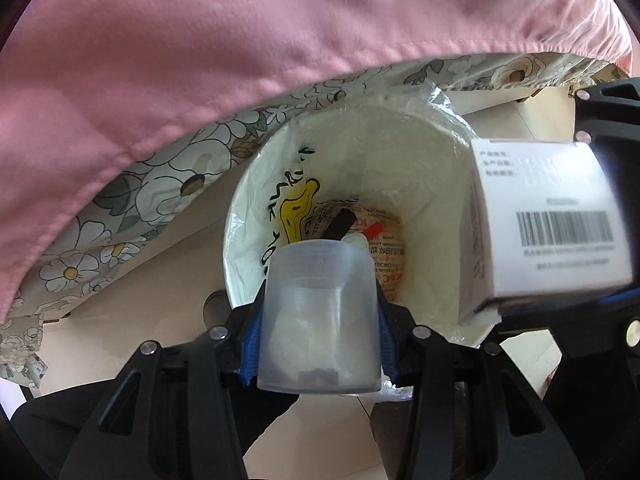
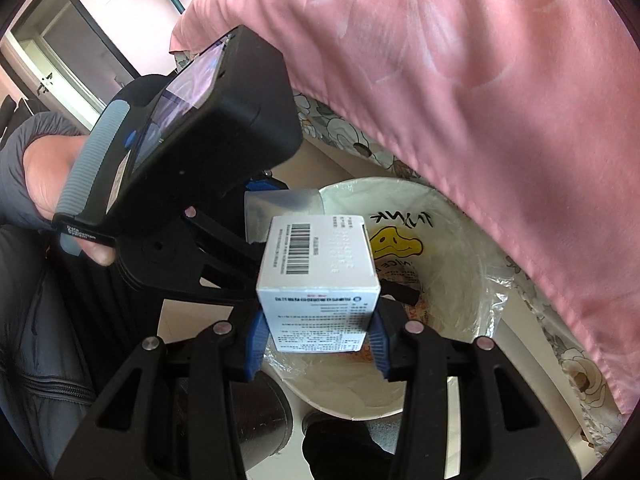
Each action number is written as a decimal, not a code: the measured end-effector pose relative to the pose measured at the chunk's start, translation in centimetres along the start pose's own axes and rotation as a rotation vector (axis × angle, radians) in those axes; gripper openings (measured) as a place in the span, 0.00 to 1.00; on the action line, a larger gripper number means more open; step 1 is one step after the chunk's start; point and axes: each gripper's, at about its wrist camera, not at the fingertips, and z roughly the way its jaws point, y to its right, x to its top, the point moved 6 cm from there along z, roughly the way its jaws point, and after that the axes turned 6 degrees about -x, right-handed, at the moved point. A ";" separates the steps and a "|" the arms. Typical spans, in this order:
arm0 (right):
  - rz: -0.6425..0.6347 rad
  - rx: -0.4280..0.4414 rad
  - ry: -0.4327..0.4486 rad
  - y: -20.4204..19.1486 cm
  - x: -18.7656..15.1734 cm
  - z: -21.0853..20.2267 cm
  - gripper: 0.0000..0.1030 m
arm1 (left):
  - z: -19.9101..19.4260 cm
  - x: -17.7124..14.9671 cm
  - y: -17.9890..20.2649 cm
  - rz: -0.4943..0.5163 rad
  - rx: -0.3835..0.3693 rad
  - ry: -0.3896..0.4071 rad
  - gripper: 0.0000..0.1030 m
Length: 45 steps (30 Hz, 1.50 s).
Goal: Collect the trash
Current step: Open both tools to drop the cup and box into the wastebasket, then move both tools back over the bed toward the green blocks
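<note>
My left tongs (image 1: 318,350) pinch a translucent plastic cup (image 1: 318,316) right above the white trash bin (image 1: 420,152) — my right tongs (image 2: 318,346) clamp a white barcoded box (image 2: 318,268) over the same bin, beside the pink bedsheet (image 2: 460,80). Wrappers (image 1: 384,240) lie inside.

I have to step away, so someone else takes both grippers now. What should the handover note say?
Left gripper: shut on a clear plastic cup, held above the bin.
Right gripper: shut on a white box with a barcode, also over the bin's opening.
Bin: lined with a bag, beside the bed's pink sheet, some trash already inside.
Done: both items picked up and brought over.
Left: release both into the bin.
</note>
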 end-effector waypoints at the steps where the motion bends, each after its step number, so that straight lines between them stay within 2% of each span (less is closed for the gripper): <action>1: 0.002 0.004 -0.003 0.1 0.0 0.2 0.42 | 0.3 0.1 0.0 -0.005 -0.001 -0.006 0.47; 8: 0.014 -0.013 -0.019 0.4 0.3 0.0 0.44 | 1.6 0.4 -0.3 -0.020 -0.003 -0.033 0.47; 10: 0.010 -0.017 -0.020 0.2 0.3 -0.1 0.50 | 1.9 0.4 -0.3 -0.022 -0.004 -0.039 0.47; 12: 0.018 -0.018 -0.014 0.0 0.4 -0.3 0.62 | 2.1 0.4 -0.4 -0.029 -0.002 -0.043 0.48; 13: 0.019 -0.022 -0.007 -0.1 0.5 -0.4 0.63 | 2.2 0.5 -0.4 -0.032 -0.002 -0.044 0.48; 15: 0.018 -0.031 -0.008 -0.1 0.5 -0.3 0.66 | 2.2 0.5 -0.6 -0.040 -0.005 -0.045 0.58; 17: 0.016 -0.044 -0.008 -0.1 0.4 -0.2 0.68 | 2.2 0.5 -0.6 -0.039 -0.004 -0.039 0.64; 20: 0.019 -0.050 -0.002 -0.1 0.9 -0.1 0.72 | 2.0 0.4 -0.6 -0.040 -0.013 -0.033 0.80; 23: 0.023 -0.060 0.009 0.1 0.9 -0.3 0.77 | 1.4 0.3 -0.5 -0.048 -0.027 -0.028 0.88; 27: 0.029 -0.087 0.024 0.5 1.0 -1.0 0.85 | 1.2 0.3 -0.4 -0.046 -0.040 -0.029 0.93; 45: 0.031 -0.137 0.079 0.4 1.4 -4.8 0.88 | -2.5 0.2 0.6 -0.045 -0.015 0.028 0.94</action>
